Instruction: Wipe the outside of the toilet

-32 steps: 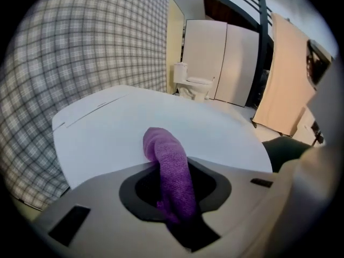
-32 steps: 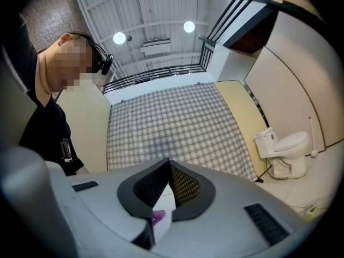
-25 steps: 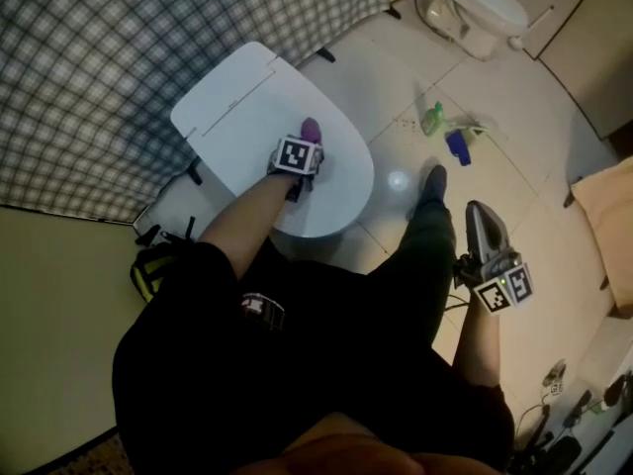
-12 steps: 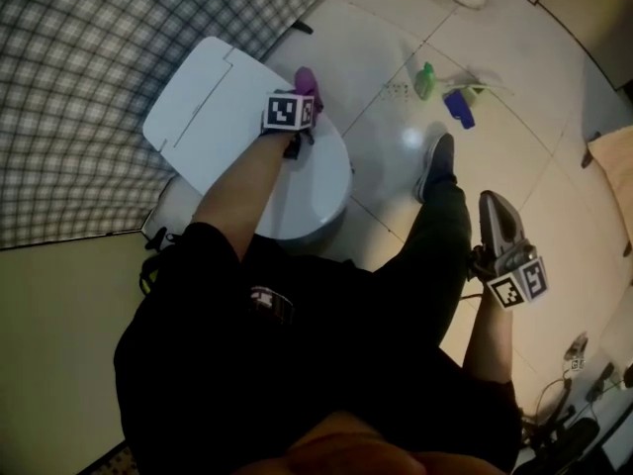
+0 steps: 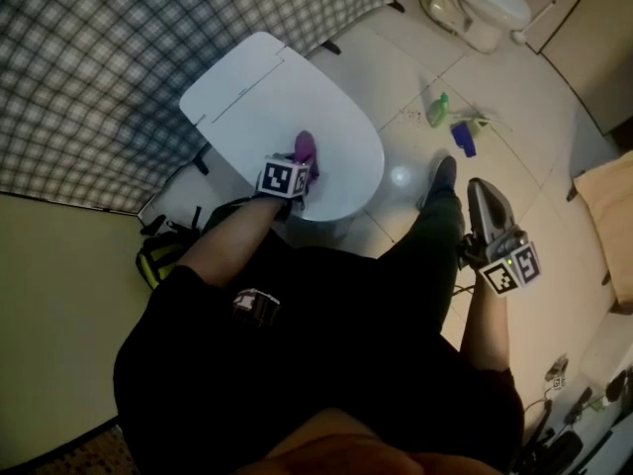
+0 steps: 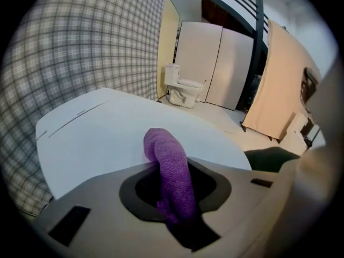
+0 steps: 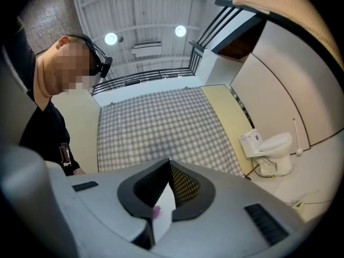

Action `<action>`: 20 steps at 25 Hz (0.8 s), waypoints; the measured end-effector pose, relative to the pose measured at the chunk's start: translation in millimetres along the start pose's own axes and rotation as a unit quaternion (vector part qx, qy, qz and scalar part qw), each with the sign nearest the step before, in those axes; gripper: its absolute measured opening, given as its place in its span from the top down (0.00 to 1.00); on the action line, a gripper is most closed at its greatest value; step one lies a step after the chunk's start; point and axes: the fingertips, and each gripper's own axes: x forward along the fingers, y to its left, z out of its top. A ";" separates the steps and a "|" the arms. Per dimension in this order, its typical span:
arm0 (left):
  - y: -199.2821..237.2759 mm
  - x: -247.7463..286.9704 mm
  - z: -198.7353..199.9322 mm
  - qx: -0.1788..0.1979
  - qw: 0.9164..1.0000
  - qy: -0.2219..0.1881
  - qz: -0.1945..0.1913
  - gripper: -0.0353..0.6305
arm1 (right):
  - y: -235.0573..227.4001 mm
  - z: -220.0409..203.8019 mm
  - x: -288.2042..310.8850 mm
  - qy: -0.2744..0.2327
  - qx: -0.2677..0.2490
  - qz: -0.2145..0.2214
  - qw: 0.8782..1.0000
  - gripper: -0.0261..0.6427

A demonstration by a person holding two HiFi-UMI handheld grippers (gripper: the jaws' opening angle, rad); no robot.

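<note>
The left gripper has its fingers clamped on a purple cloth. The cloth sticks out as a narrow roll toward 12 o'clock and rests on the closed lid of the toilet, near the lid's front edge. The right gripper hangs beside the person's leg at about 4 o'clock from the toilet, with its fingers together and nothing in them.

The main risk looks to be the cloth itself. Only a slim tip meets the lid, so a hard drag could pull it out of the grip. It could also fold back and let the gripper's hard nose scrape the plastic. With so little cloth spread out, each pass would cover a thin strip and leave streaks and gaps.

The rim, sides and base look unreached. Bending lower for them could bring a foot against the green bottle and the blue bottle, which lie on the floor at about 2 o'clock from the toilet.
</note>
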 end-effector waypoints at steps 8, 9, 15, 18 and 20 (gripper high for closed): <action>8.4 -67.4 -118.3 -0.016 0.999 0.016 -0.023 0.81 | 116.1 0.0 76.1 0.017 -0.044 0.108 0.993 0.96; 7.7 -68.3 -125.2 -0.011 0.999 0.014 -0.028 0.81 | 126.3 -2.1 81.1 0.019 -0.048 0.116 0.992 0.96; 5.4 -73.1 -134.7 0.022 0.999 0.008 -0.025 0.81 | 154.5 1.5 96.3 0.026 -0.061 0.135 0.989 0.96; 0.4 -64.6 -134.6 0.030 0.999 0.008 -0.029 0.81 | 155.7 -4.2 93.3 0.030 -0.064 0.130 0.989 0.96; -4.3 -57.7 -129.2 0.044 0.999 0.006 -0.029 0.81 | 150.4 -4.4 86.3 0.031 -0.064 0.121 0.990 0.96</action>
